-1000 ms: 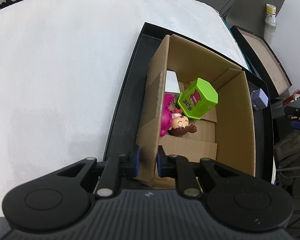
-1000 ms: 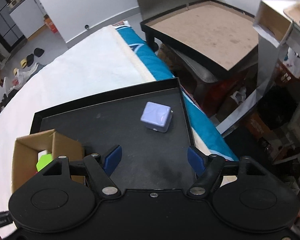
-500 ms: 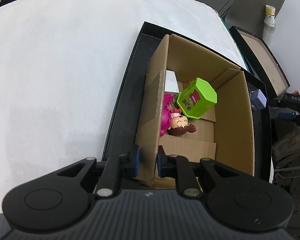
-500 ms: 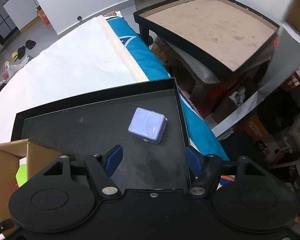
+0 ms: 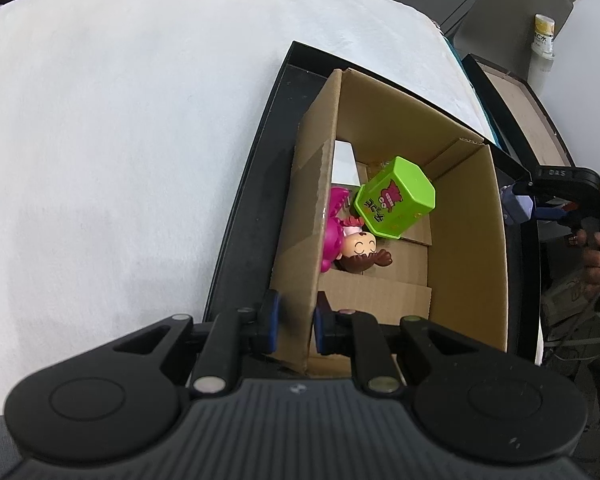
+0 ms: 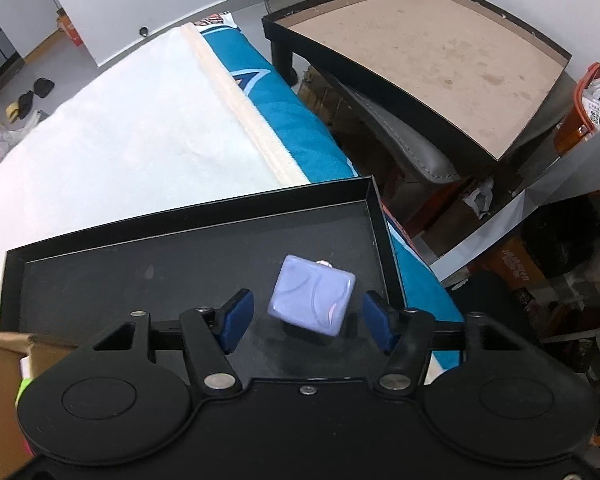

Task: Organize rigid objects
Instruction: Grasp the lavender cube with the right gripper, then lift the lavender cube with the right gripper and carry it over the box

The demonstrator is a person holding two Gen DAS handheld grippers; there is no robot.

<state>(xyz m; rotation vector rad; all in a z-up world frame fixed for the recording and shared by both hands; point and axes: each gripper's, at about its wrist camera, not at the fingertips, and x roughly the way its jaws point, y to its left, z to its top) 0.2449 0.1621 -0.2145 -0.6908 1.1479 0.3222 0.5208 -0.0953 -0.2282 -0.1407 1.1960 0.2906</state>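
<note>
— Well, where is the left gripper (image 5: pixel 294 322)?
— Clamped on the near wall of the box (image 5: pixel 466 240). One blue pad sits outside the cardboard, the other inside, and they pinch the wall between them with almost no gap.
— What lies in the box?
— A green tub (image 5: pixel 396 200), tipped on its side, leaning over a doll (image 5: pixel 352 240) in a pink dress that lies face up against the left wall. A white card (image 5: pixel 345 162) stands behind them.
— And the box itself?
— It stands on a black tray (image 5: pixel 252 216), at the left part of it, and the tray rests on a white cloth (image 5: pixel 120 140).
— The right gripper (image 6: pixel 306 322)?
— It points down at the tray's right end, over the lilac cube (image 6: pixel 312 300). Its jaws have just been closing and the cube is between them, yet a gap shows on each side, so the pads do not touch it.
— Does the cube rest on the tray?
— Yes, tilted corner-on near the right rim, well apart from the box. From the left wrist view the cube peeks out past the box's right wall, with a hand (image 5: pixel 594 256) on the gripper's handle behind it.
— Anything beyond the tray?
— A blue cover (image 6: pixel 284 120) under the cloth's edge, and a low brown table (image 6: pixel 432 48).
</note>
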